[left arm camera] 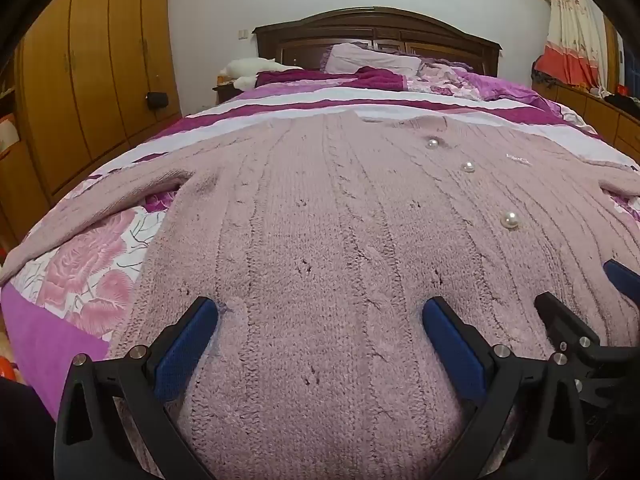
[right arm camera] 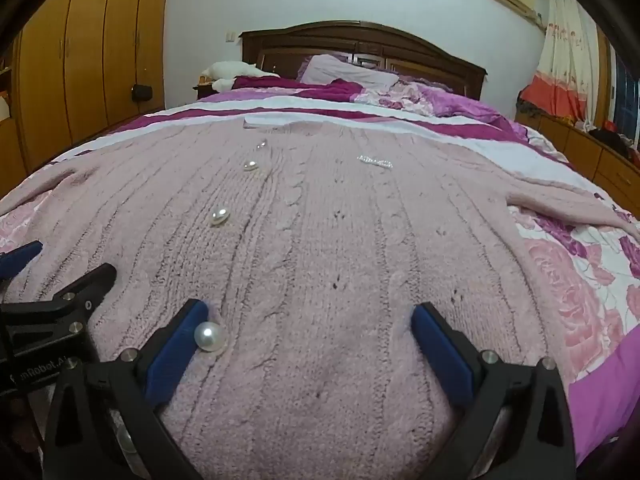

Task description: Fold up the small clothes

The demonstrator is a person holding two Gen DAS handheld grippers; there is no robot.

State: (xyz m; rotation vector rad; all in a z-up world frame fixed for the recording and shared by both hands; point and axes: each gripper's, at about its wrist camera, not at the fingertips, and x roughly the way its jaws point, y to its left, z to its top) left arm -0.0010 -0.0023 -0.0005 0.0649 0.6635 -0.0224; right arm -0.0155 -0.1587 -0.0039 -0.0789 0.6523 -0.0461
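A pale pink cable-knit cardigan [left arm camera: 320, 220] [right arm camera: 340, 232] with large pearl buttons [left arm camera: 509, 220] lies spread flat, front up, on the bed, sleeves out to both sides. My left gripper [left arm camera: 320, 312] is open over the hem on the cardigan's left half, blue pads wide apart with only flat knit between them. My right gripper [right arm camera: 310, 316] is open too, over the hem on the right half; a pearl button [right arm camera: 209, 336] lies beside its left pad. Each view shows the other gripper at its edge: the right gripper [left arm camera: 580, 292] and the left gripper [right arm camera: 60, 268].
The bed has a pink and purple floral cover [left arm camera: 92, 280] [right arm camera: 580, 280], pillows [left arm camera: 372, 60] and a dark wooden headboard [left arm camera: 376, 28]. Wooden wardrobes [left arm camera: 92, 80] stand to the left. A low wooden cabinet [right arm camera: 600, 160] and a curtain [right arm camera: 568, 68] are to the right.
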